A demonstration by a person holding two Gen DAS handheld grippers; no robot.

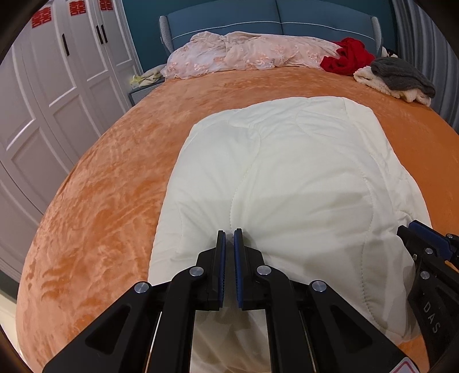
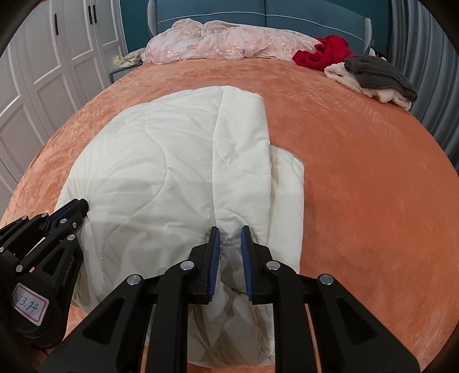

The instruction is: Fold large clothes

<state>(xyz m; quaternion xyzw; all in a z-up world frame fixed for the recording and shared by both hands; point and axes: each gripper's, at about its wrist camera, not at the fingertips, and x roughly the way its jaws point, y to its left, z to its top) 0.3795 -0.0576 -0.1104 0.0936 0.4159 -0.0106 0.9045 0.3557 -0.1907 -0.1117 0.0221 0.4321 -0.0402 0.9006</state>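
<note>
Bedroom, orange velvet bedspread (image 1: 94, 183) over the whole bed; teal headboard (image 1: 272, 17) far, white wardrobe doors (image 1: 43, 94) left. We leave the far clutter alone: pink lace bedding (image 1: 243, 54), a red garment (image 1: 347, 56), a grey and cream pile (image 1: 401, 79).

White quilted garment (image 1: 287, 160) lies mid-bed, already folded into a long strip running near to far, one layer lapped over another along its right side in the right wrist view. Its near end is lifted.

Left gripper (image 1: 230, 233): jaws nearly together, pinching a gathered tuck of the near hem. Right gripper (image 2: 230, 231): jaws a little wider, clamped on a bunch of the same near edge, with fabric hanging below them.

We judge the step in hand to be carrying the near end up and over toward the far end. To do it well:
- keep both grips level, so the crease runs square across the strip
- hold the hem taut between them, no sag in the middle
- lift clear of the lower layer before moving far, so padding doesn't drag or bunch
- match near corners to far corners, then let go.
</note>
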